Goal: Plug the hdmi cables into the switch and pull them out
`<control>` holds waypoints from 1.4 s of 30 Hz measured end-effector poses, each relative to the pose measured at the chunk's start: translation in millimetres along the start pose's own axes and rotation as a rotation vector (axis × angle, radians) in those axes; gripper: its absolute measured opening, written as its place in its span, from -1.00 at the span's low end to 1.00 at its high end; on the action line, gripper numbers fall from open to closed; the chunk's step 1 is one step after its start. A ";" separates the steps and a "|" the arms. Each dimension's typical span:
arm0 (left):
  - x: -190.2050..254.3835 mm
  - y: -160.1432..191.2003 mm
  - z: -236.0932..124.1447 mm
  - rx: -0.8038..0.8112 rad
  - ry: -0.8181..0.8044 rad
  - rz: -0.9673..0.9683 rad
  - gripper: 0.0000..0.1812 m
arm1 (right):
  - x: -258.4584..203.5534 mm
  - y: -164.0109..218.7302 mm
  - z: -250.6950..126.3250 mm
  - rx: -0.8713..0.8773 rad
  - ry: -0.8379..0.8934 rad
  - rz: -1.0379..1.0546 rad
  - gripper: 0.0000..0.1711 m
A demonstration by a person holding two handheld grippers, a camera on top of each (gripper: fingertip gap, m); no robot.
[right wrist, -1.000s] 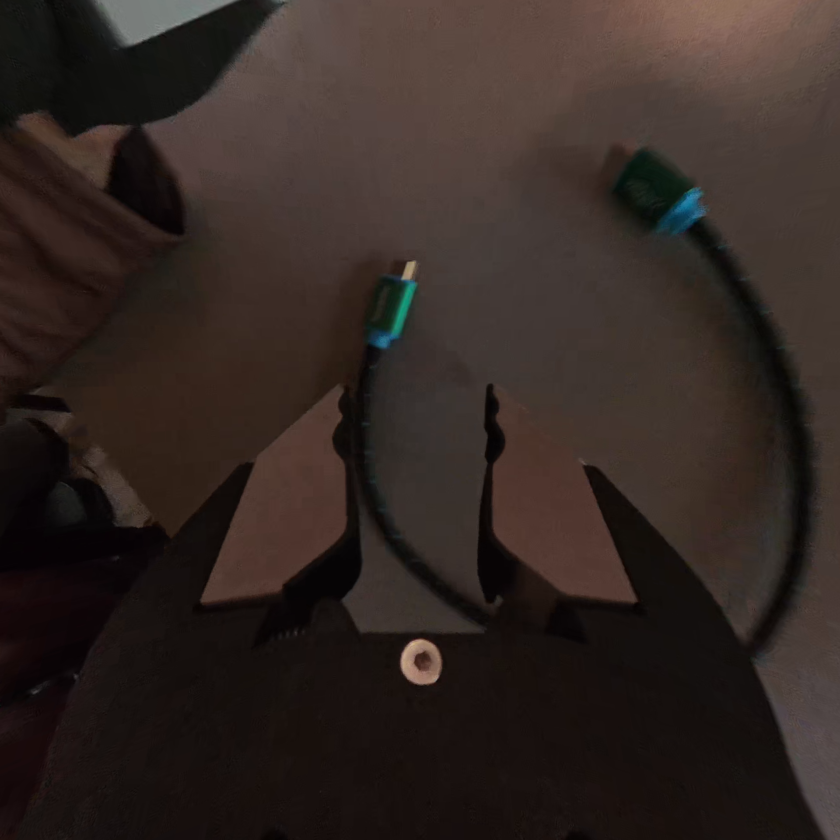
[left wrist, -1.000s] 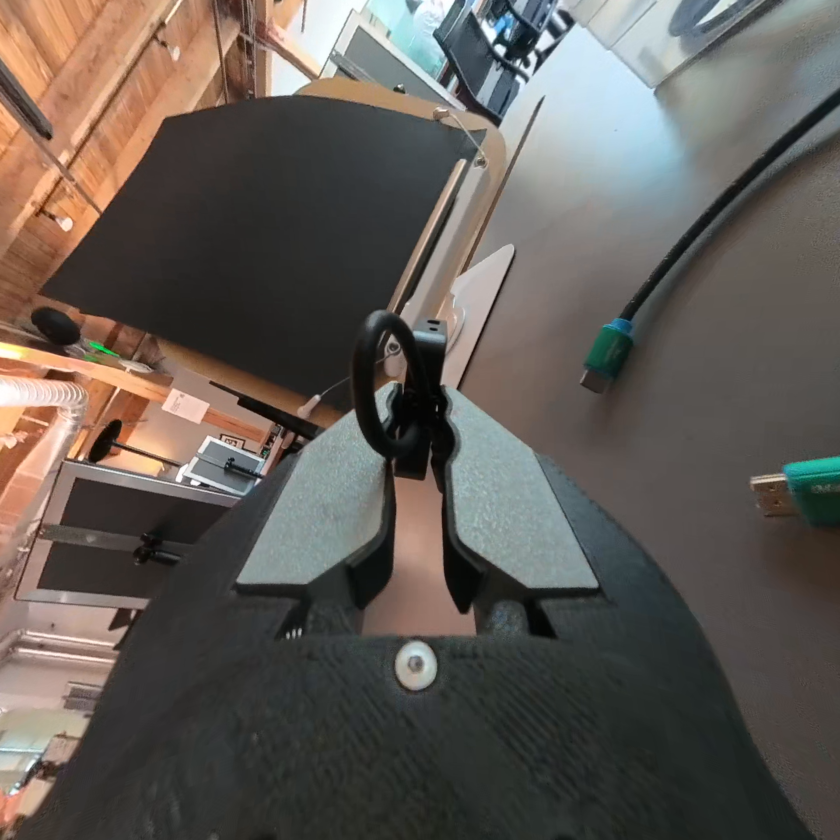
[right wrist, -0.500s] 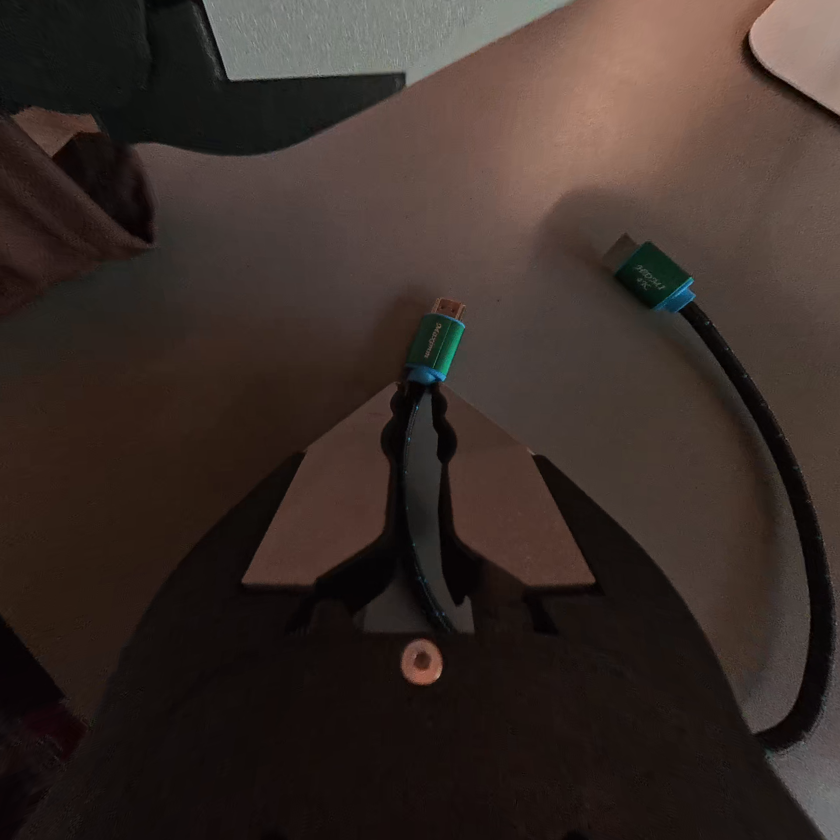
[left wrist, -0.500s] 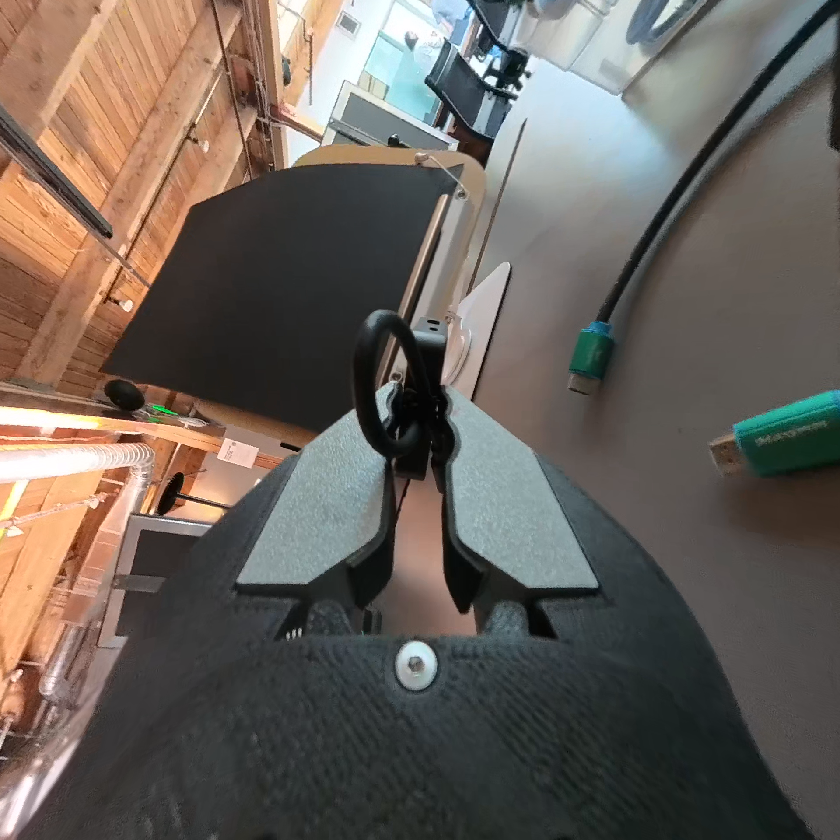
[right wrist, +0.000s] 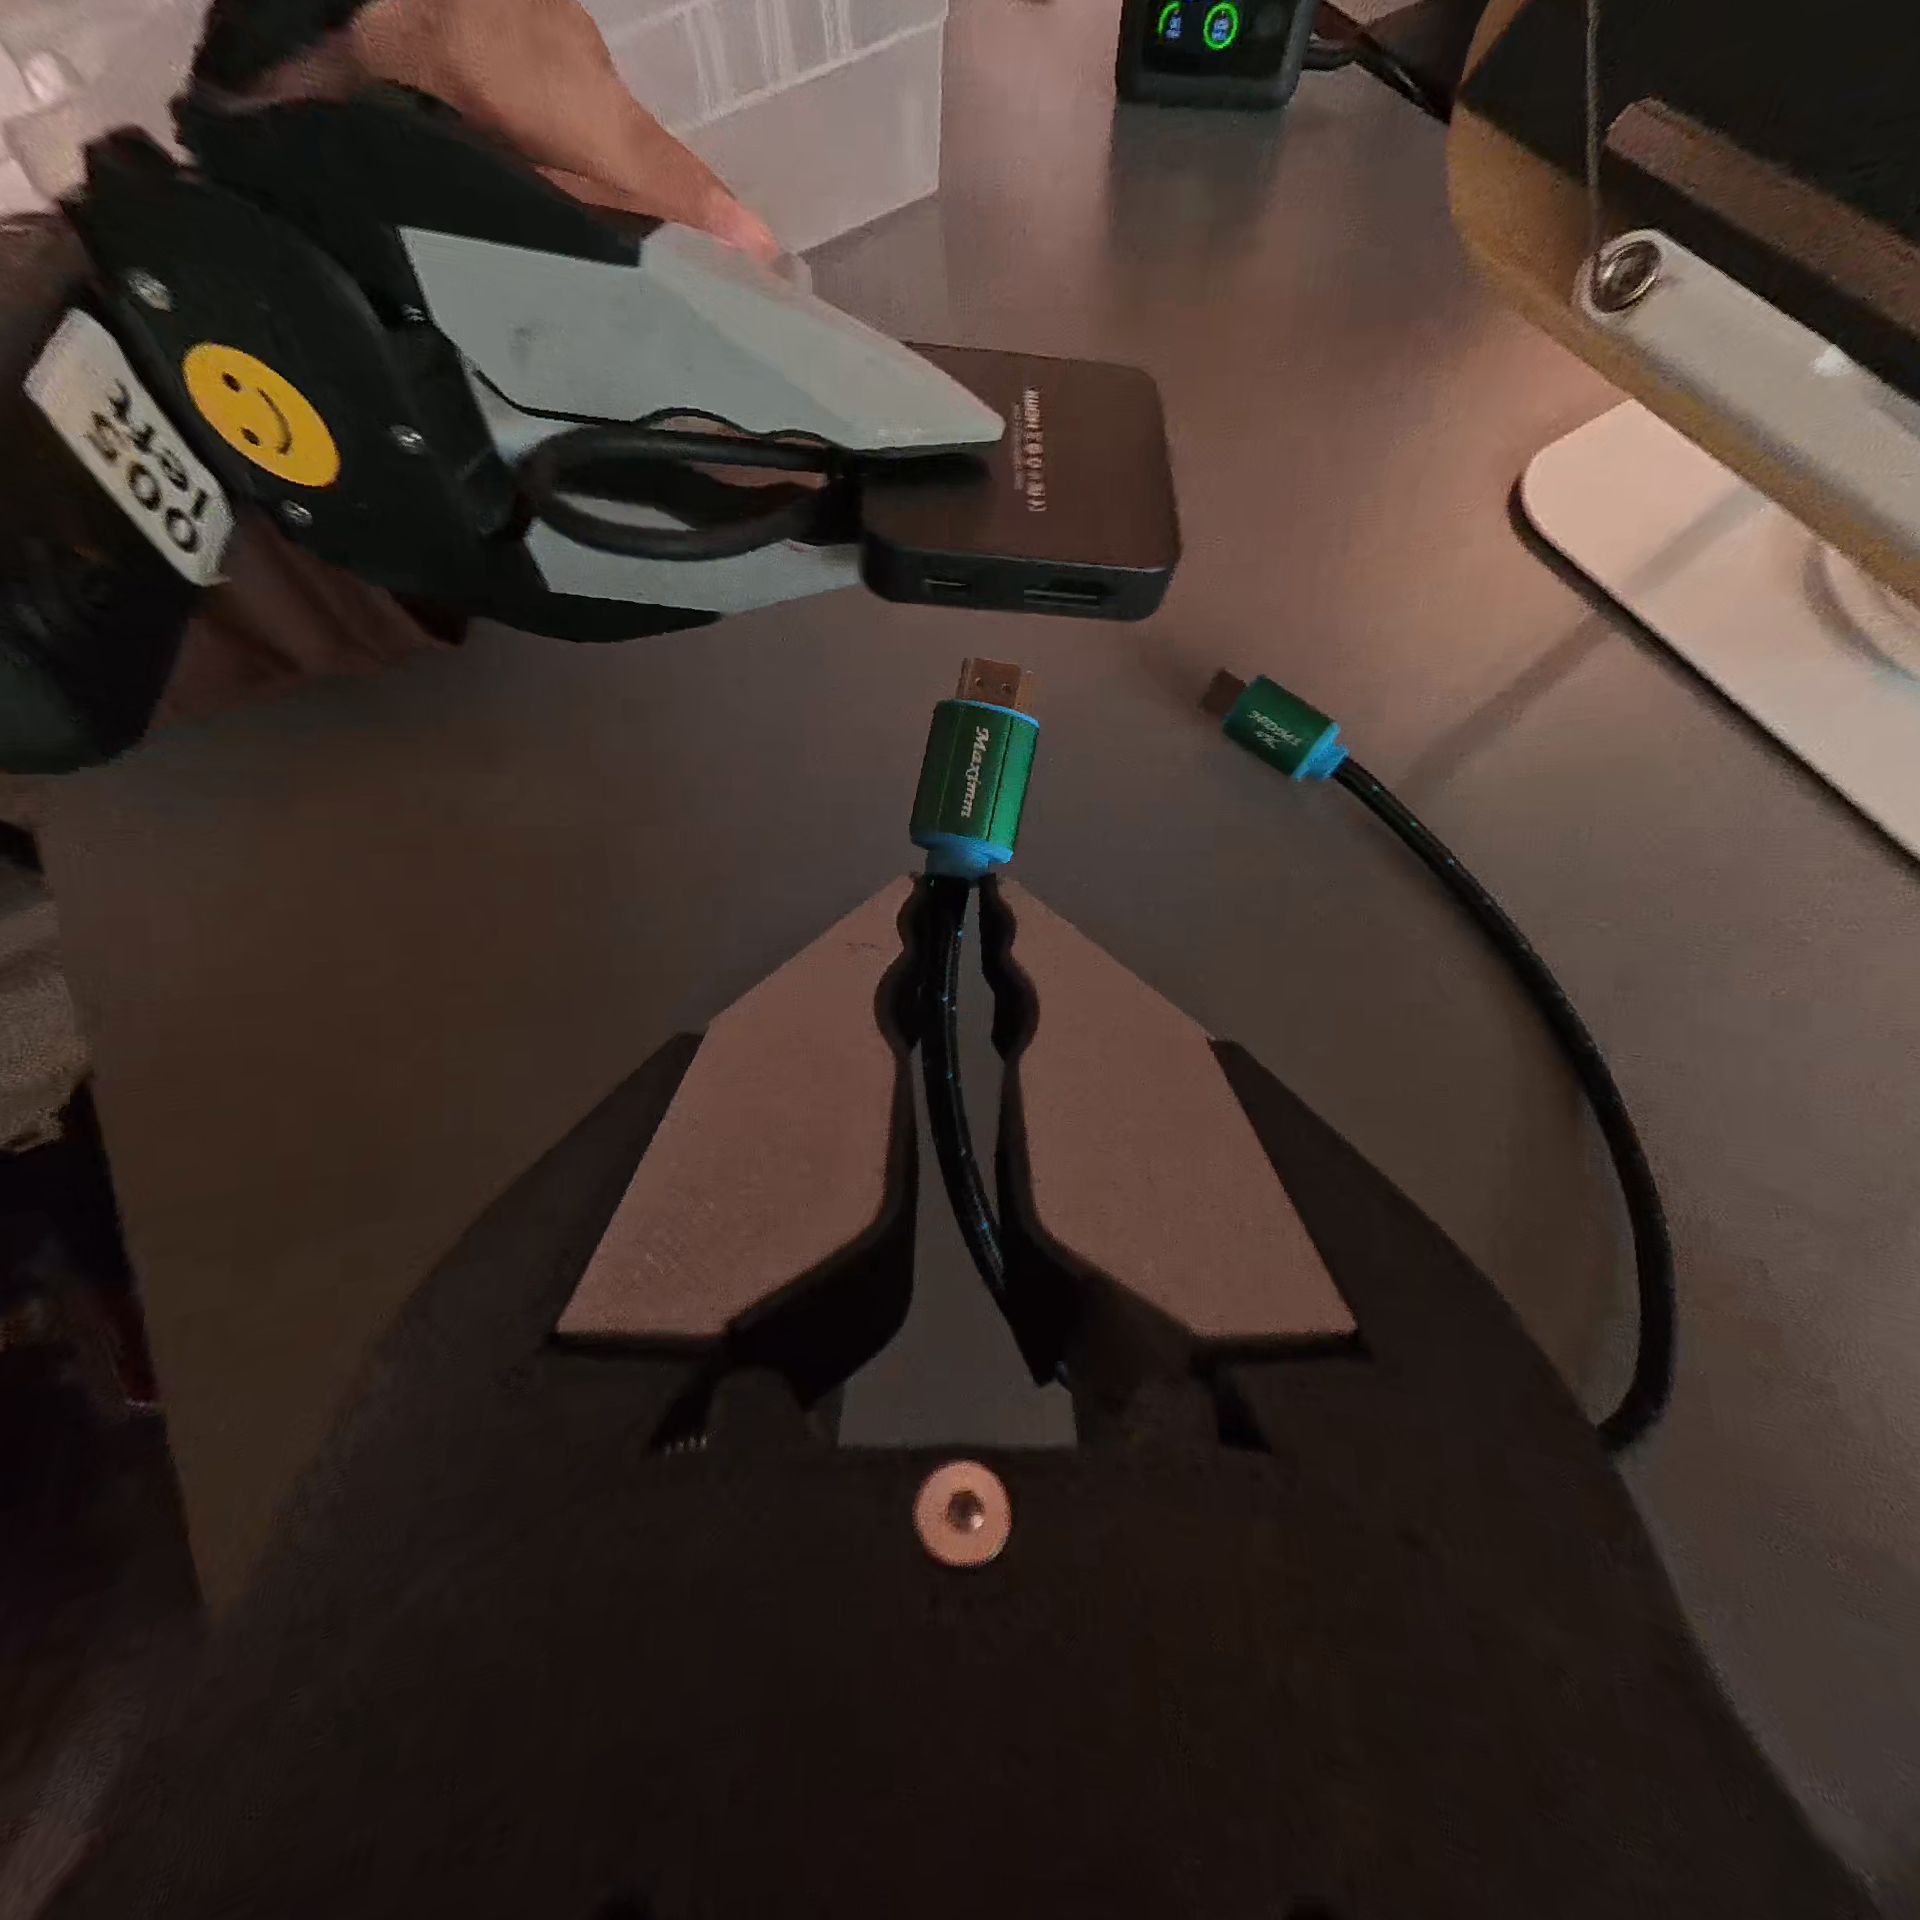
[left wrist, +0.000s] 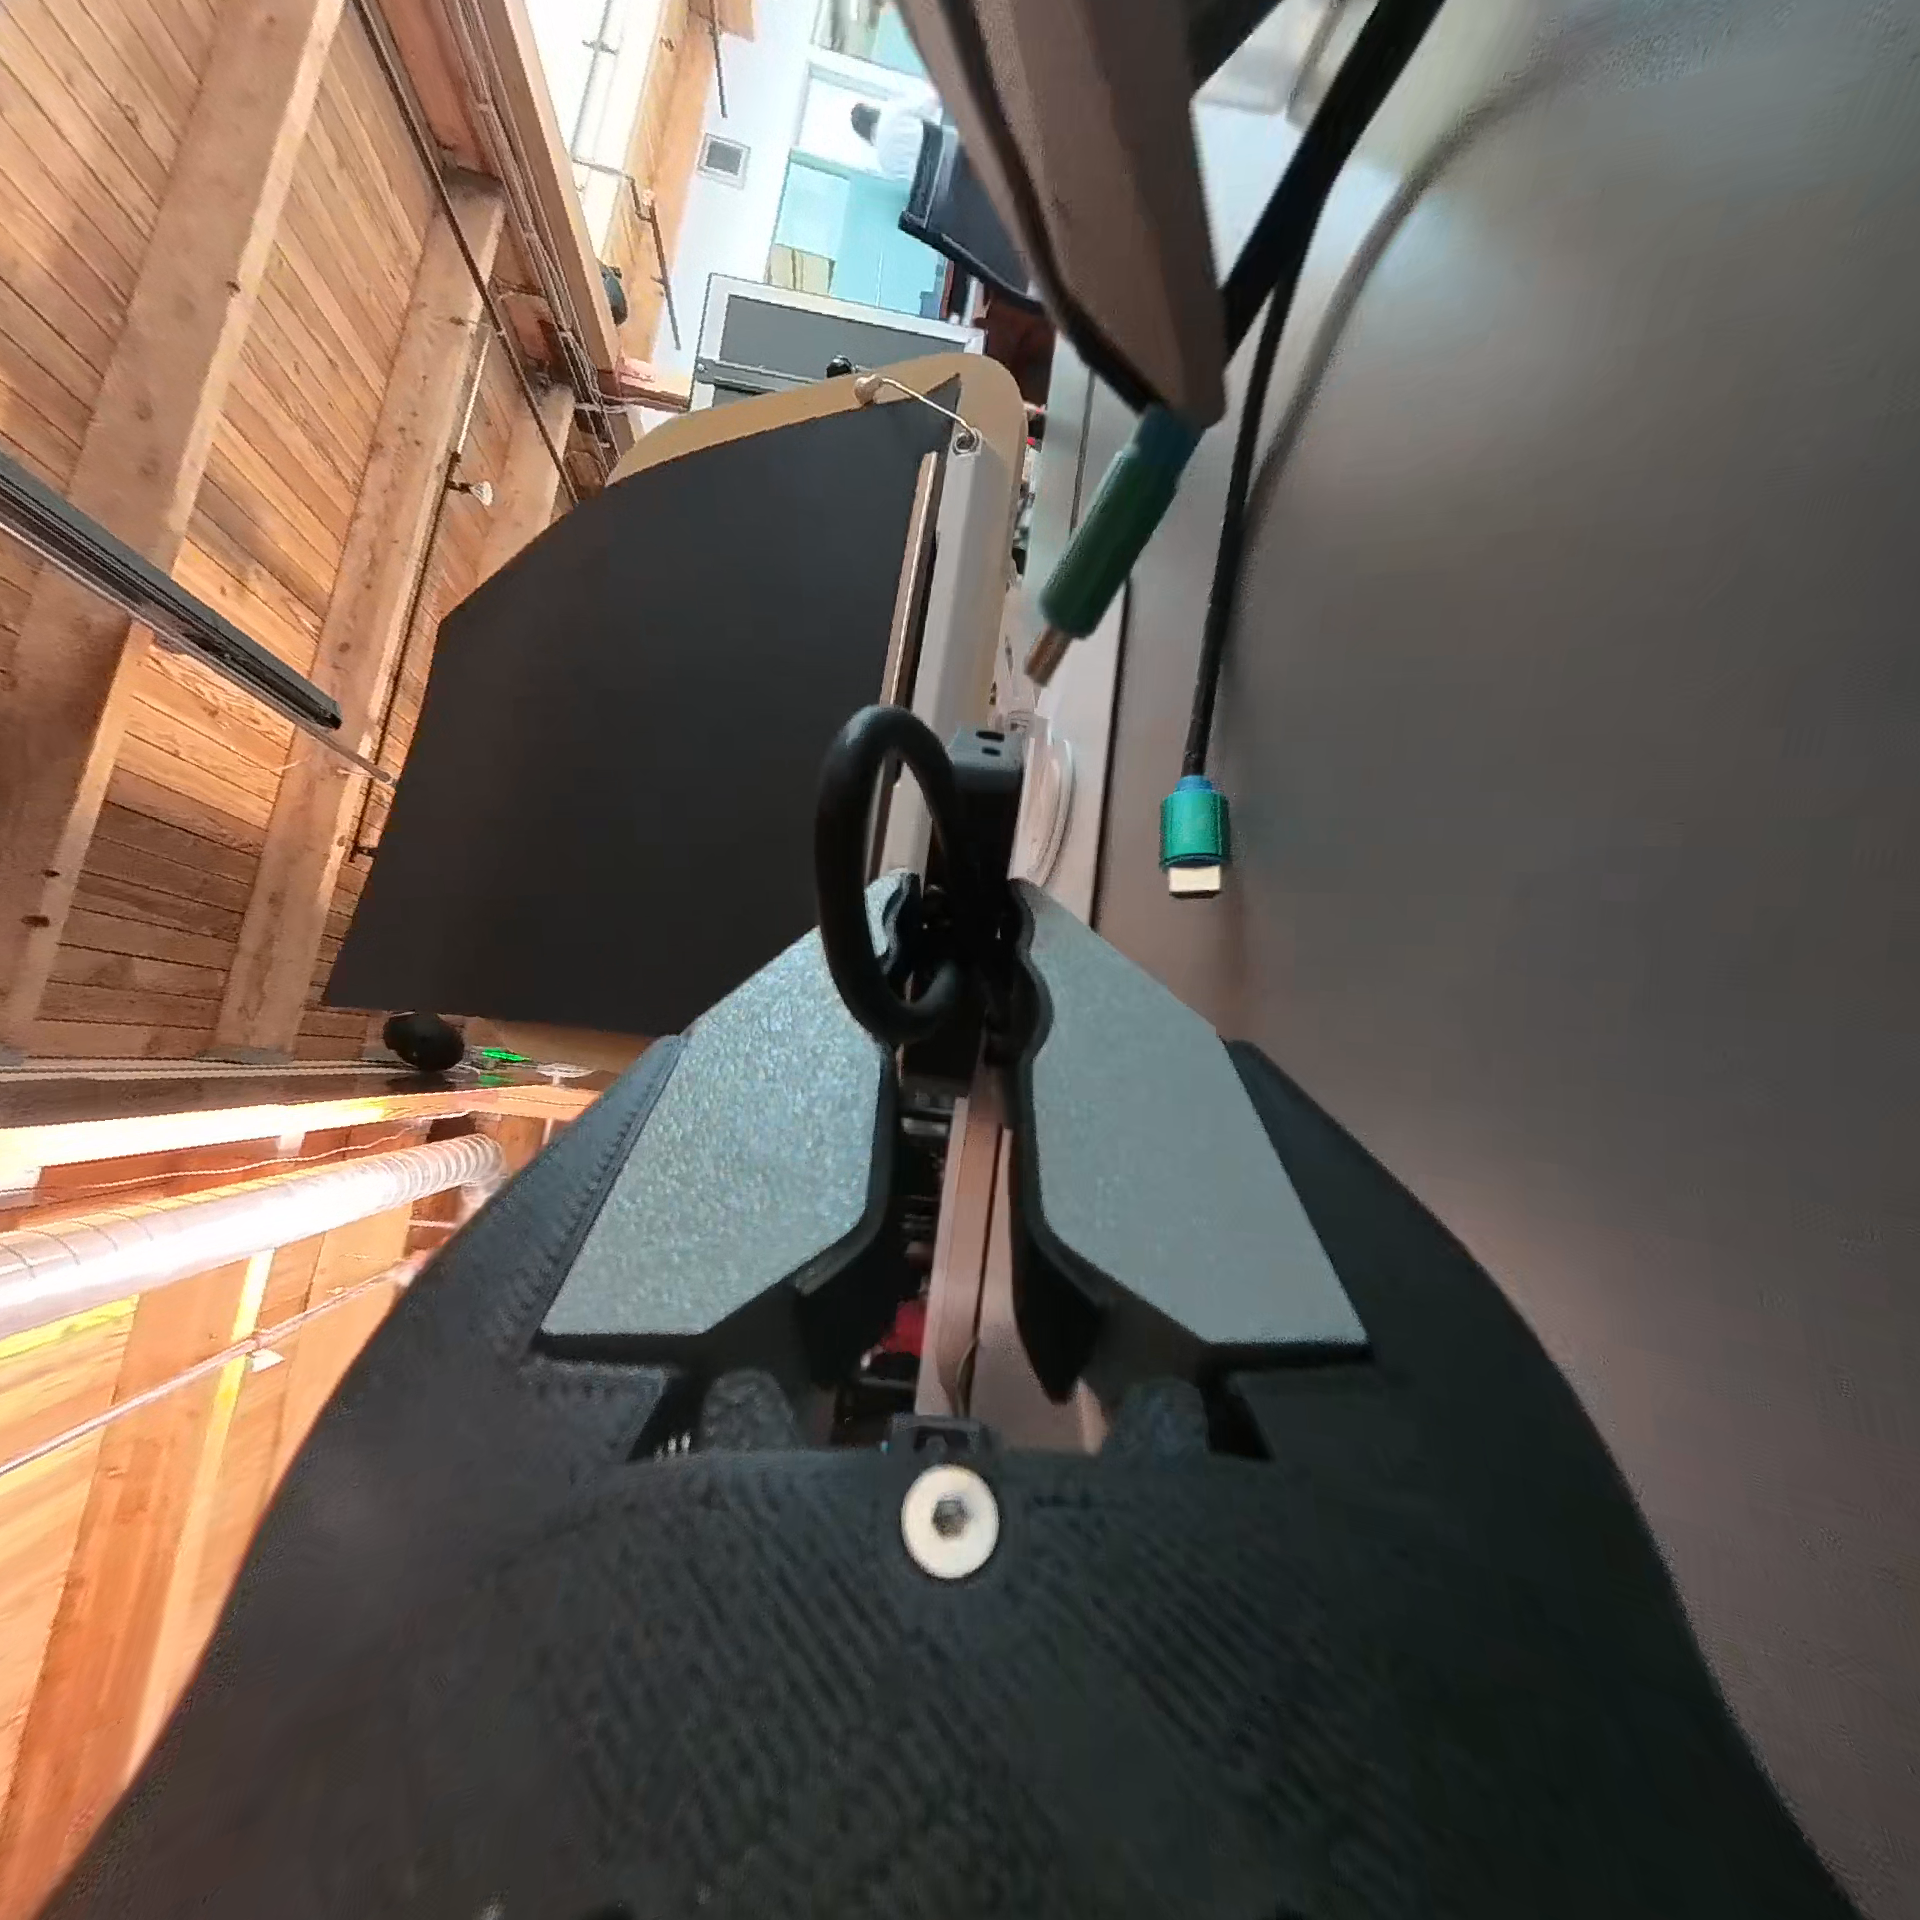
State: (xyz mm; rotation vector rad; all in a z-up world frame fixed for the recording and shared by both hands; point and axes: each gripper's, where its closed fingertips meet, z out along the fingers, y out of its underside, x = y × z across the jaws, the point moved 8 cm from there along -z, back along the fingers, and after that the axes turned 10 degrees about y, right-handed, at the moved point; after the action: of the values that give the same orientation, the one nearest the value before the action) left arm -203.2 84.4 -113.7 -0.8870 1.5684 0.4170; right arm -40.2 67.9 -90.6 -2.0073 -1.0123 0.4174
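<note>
My left gripper point(left wrist: 961, 914) is shut on the black HDMI switch point(left wrist: 982, 821), seen edge-on with its own looped black lead point(left wrist: 862, 862) beside the pads. In the right wrist view the left gripper point(right wrist: 914, 499) holds the switch point(right wrist: 1023, 488) above the table, two ports facing my right gripper. My right gripper point(right wrist: 951, 904) is shut on a braided HDMI cable point(right wrist: 961, 1091) just behind its green plug point(right wrist: 977, 774). The plug's metal tip points at the switch, a short way from the ports. That plug point(left wrist: 1101, 540) also shows in the left wrist view. A second green plug point(right wrist: 1278, 727) lies on the table.
The brown table point(right wrist: 416, 935) carries a white monitor stand base point(right wrist: 1714, 582) at the right, a clear plastic bin point(right wrist: 790, 114) behind the switch and a small device with green displays point(right wrist: 1210, 42). The second cable point(right wrist: 1558, 1039) curves along the right. A black panel point(left wrist: 644, 727) stands behind. There is about 8 centimetres between the tips of the two grippers.
My right gripper closed on the cable behind the green plug, lifted it off the table and brought it up to the switch. My left gripper kept the switch and tilted.
</note>
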 end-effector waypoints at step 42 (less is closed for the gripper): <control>9.1 -26.0 -2.3 -0.015 0.054 0.175 -0.86 | 25.9 14.0 0.4 0.007 -0.229 -0.009 -0.95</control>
State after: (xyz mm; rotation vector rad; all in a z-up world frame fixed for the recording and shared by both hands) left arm -185.4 63.4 -116.3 -0.7804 1.7018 0.5335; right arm -17.2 83.7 -100.2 -1.9795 -1.1570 0.6567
